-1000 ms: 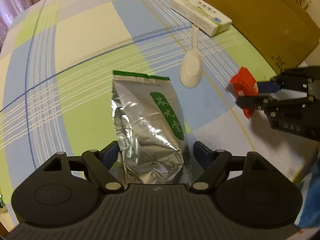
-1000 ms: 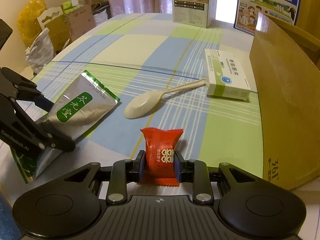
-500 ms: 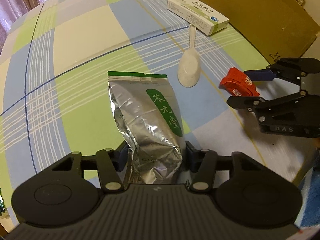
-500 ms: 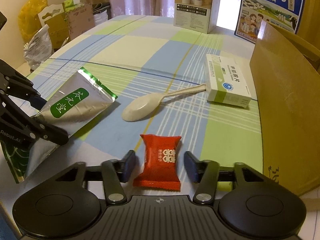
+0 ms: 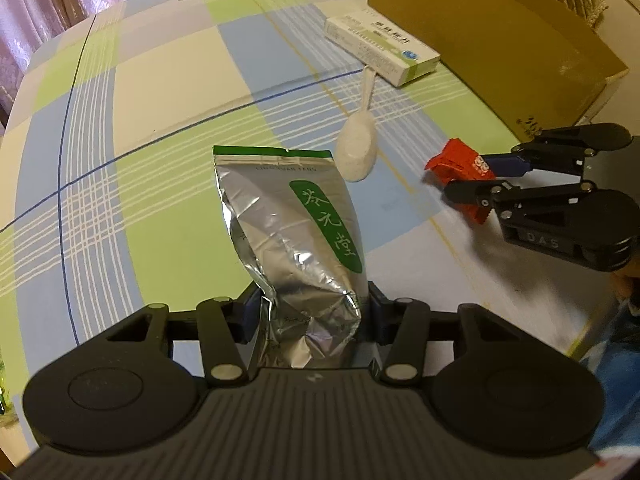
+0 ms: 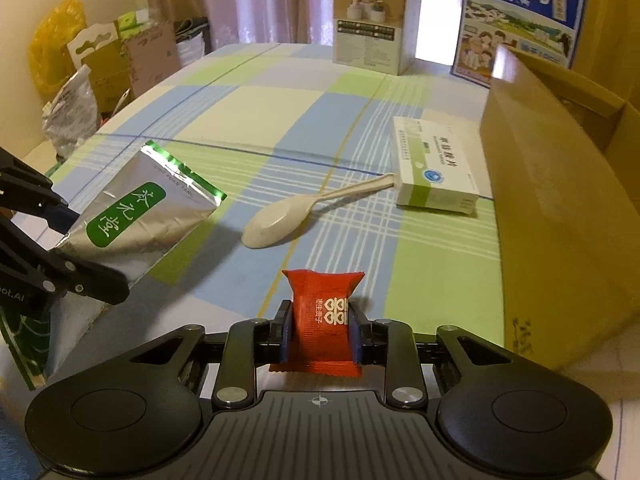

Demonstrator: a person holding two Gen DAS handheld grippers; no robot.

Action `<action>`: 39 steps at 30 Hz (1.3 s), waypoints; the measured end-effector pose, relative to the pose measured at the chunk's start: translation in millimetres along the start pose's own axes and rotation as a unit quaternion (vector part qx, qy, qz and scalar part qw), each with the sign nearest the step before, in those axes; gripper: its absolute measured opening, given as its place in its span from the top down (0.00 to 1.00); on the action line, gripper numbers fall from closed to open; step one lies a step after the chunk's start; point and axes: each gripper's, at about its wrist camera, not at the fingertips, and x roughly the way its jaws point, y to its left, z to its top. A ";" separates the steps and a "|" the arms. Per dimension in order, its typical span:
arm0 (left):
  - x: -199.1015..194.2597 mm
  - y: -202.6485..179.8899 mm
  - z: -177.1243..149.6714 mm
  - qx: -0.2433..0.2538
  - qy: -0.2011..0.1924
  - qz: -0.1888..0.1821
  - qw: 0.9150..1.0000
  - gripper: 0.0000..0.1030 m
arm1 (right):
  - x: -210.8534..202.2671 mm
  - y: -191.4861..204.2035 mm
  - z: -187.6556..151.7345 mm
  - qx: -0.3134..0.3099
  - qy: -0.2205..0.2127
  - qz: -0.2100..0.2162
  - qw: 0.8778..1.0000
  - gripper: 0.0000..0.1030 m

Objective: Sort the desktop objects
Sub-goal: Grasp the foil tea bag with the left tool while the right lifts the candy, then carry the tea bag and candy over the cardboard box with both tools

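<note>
A shiny silver foil bag with a green label [image 5: 296, 232] is pinched at its bottom end by the left gripper [image 5: 310, 316], whose jaws have just been closing in on it. The bag's top end is tipped up off the checked blue, green and cream tablecloth [image 5: 160, 92]. A small red candy packet [image 6: 324, 316] is squeezed between the narrow jaws of the right gripper [image 6: 322, 330], which have just been closing too. A white plastic spoon [image 6: 288, 216] is laid on the cloth, its handle tip touching a white and green flat box [image 6: 436, 172]. A big brown cardboard box [image 6: 560, 216] is stood just beside that
</note>
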 end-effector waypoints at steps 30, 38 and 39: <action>-90.0 -82.6 -17.3 -0.087 -0.083 -0.019 0.993 0.55 | -139.3 -27.4 -16.0 0.057 -0.064 -0.037 0.996 0.76; -103.6 -105.5 -21.9 -0.095 -0.101 -0.036 0.990 0.55 | -157.2 -40.5 -19.4 0.065 -0.074 -0.047 0.994 0.76; -104.9 -108.3 -21.8 -0.097 -0.103 -0.039 0.989 0.55 | -158.9 -42.7 -20.2 0.068 -0.075 -0.049 0.994 0.76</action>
